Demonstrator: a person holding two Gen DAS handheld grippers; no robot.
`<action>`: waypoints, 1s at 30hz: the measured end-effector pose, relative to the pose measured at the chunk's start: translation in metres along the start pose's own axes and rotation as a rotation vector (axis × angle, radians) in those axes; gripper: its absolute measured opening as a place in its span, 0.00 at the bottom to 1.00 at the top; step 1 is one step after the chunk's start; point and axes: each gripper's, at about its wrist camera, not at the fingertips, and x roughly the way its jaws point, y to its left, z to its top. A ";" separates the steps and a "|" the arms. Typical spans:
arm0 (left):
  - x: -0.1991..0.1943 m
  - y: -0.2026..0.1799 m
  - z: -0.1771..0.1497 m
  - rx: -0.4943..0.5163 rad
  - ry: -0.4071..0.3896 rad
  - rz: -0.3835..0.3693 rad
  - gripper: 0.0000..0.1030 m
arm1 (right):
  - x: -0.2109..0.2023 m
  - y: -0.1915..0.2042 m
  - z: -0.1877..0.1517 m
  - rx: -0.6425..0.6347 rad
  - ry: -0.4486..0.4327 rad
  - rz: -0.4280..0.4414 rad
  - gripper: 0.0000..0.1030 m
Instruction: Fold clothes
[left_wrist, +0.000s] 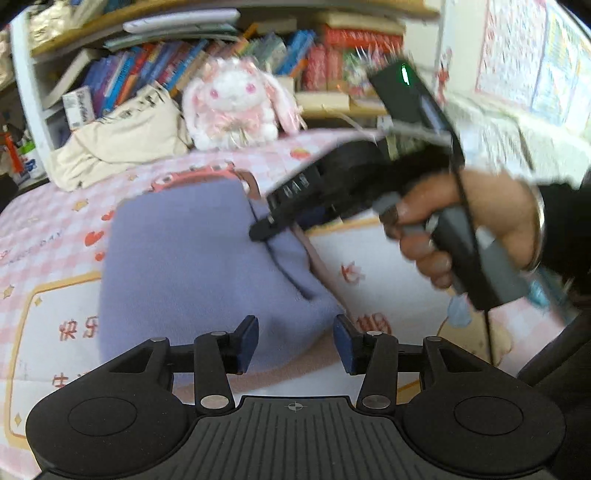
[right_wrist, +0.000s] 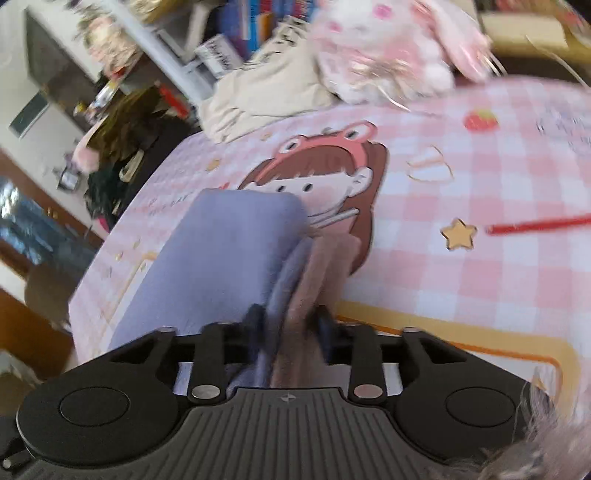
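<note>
A lavender fleece garment (left_wrist: 192, 266) with a pinkish inner side lies folded on the pink checked bedsheet (left_wrist: 44, 229). My left gripper (left_wrist: 295, 341) is open, its fingers hovering just over the garment's near edge. My right gripper (left_wrist: 266, 230) comes in from the right in the left wrist view and touches the garment's right edge. In the right wrist view my right gripper (right_wrist: 290, 325) has its fingers closed on the layered edge of the garment (right_wrist: 229, 258), lavender and pink layers bunched between them.
A pink-and-white plush rabbit (left_wrist: 232, 107) and a cream garment (left_wrist: 125, 140) sit at the far side of the bed. Bookshelves (left_wrist: 192, 62) stand behind. The bed's left edge drops to cluttered furniture (right_wrist: 122, 140). A hand (left_wrist: 461, 229) holds the right gripper.
</note>
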 end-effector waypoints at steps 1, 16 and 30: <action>-0.008 0.006 0.002 -0.023 -0.026 -0.001 0.45 | -0.005 -0.001 0.000 0.002 -0.015 -0.002 0.44; 0.007 0.066 -0.003 -0.199 0.008 0.239 0.44 | -0.020 0.020 -0.024 0.121 0.134 0.092 0.70; 0.011 0.062 -0.010 -0.167 0.030 0.246 0.47 | -0.017 0.034 -0.038 -0.007 0.097 0.056 0.25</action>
